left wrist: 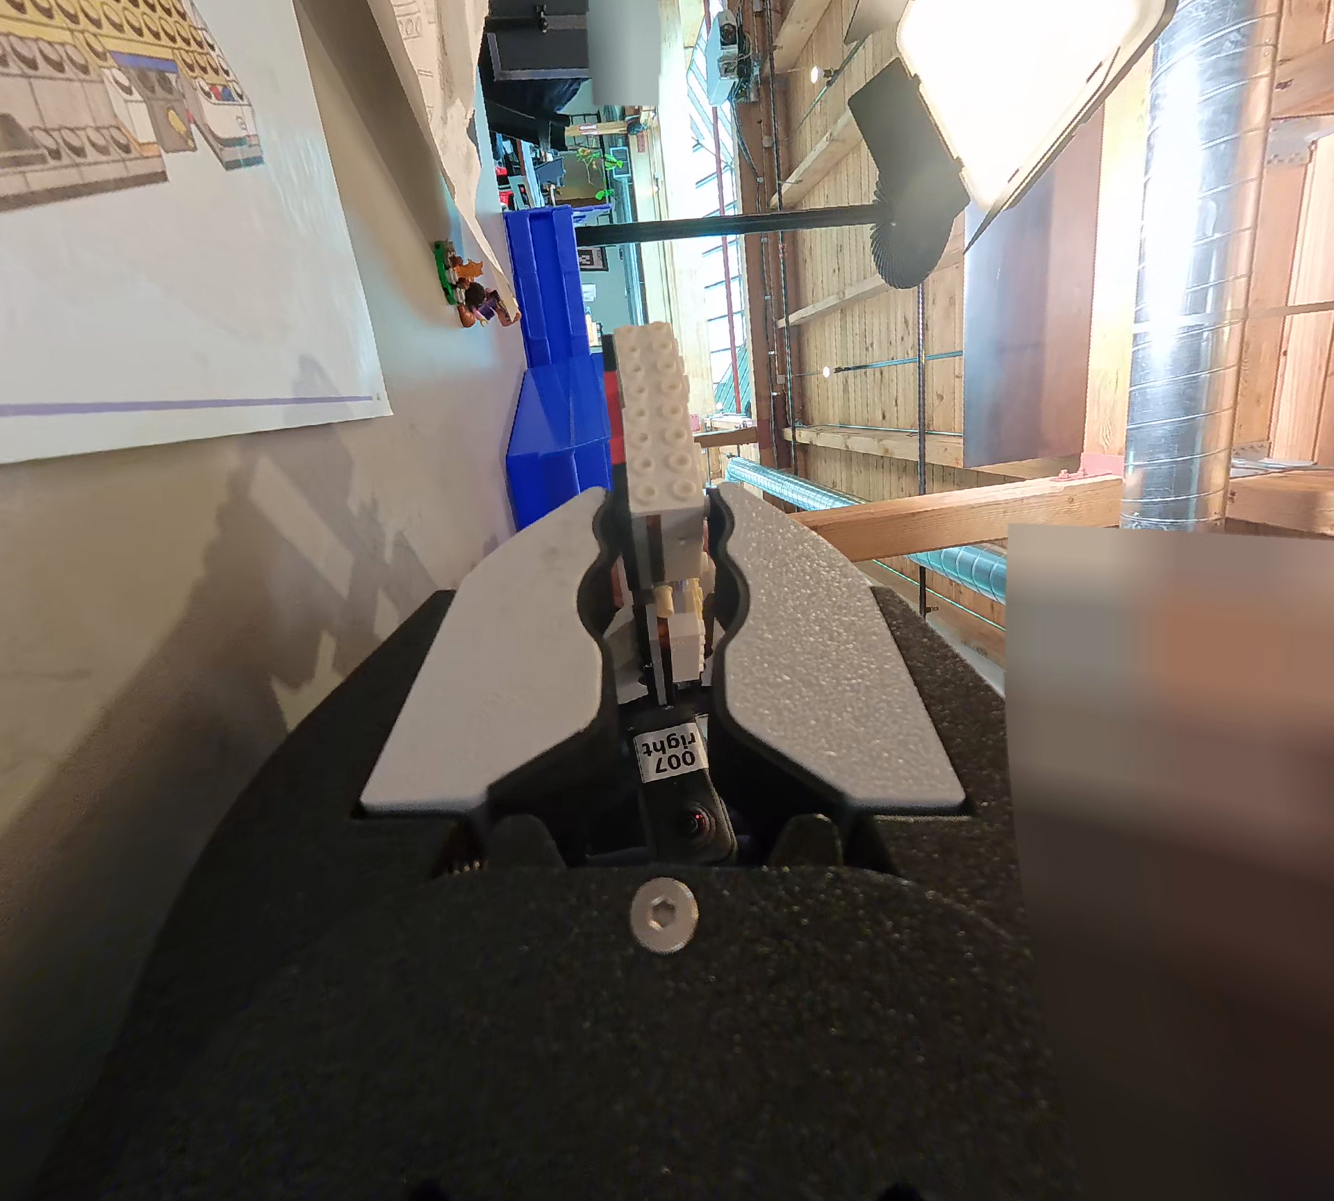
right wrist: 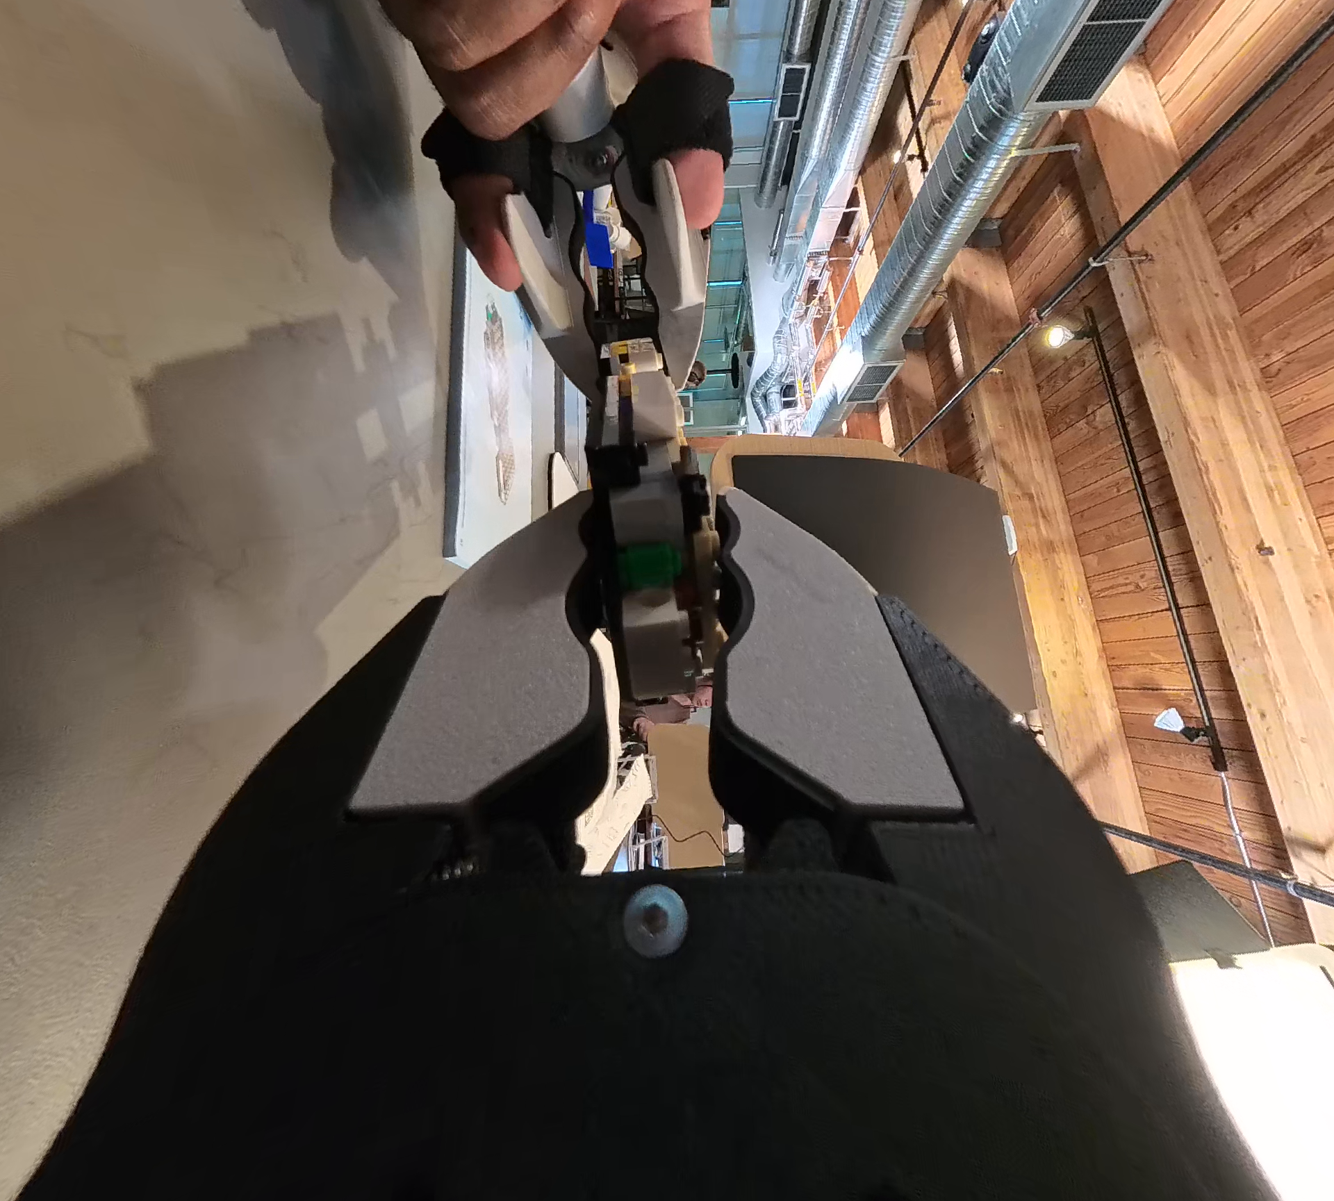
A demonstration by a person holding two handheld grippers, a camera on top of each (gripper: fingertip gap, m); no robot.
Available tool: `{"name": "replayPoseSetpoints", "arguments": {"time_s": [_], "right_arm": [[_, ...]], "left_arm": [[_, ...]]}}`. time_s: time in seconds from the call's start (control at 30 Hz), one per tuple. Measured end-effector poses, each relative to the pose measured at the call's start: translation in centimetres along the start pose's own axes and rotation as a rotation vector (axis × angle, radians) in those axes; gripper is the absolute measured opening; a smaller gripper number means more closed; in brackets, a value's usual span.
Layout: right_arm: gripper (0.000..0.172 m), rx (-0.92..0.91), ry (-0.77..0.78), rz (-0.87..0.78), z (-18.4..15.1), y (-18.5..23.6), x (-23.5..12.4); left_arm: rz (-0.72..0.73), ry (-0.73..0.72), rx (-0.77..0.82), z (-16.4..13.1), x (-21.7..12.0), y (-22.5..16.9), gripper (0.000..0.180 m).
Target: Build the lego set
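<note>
White studded toy bricks stacked into a long block build [left wrist: 653, 437] stick out from the left gripper [left wrist: 655, 517] in the left wrist view, both grey fingers [left wrist: 527, 632] clenched on its near end, with a blue plastic bin [left wrist: 556, 372] and a big paper build sheet [left wrist: 144, 156] lying by the grey table [left wrist: 180, 589]. In the right wrist view the right gripper [right wrist: 653, 520] pinches the grey, black and green end [right wrist: 646, 560] of the same build, and the hand [right wrist: 548, 12] works the far gripper. I think both should squeeze evenly so no bricks pop off.
</note>
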State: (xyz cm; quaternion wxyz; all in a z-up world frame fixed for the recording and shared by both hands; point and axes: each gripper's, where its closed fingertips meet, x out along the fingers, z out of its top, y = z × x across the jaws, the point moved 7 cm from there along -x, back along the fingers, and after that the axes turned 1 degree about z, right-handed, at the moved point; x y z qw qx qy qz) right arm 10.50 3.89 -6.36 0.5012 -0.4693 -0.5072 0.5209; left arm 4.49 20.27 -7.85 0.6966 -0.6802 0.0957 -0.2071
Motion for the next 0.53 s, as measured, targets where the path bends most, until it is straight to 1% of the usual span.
{"name": "replayPoseSetpoints", "arguments": {"time_s": [0.4,0.53], "right_arm": [[0.034,-0.025,0.023,-0.010,-0.11,-0.01,0.25],[0.033,-0.037,0.028,-0.012,-0.16,-0.02,0.27]], "left_arm": [[0.012,-0.006,0.015,0.03,-0.07,-0.10,0.023],[0.011,-0.009,0.020,0.04,-0.08,-0.14,0.023]]}}
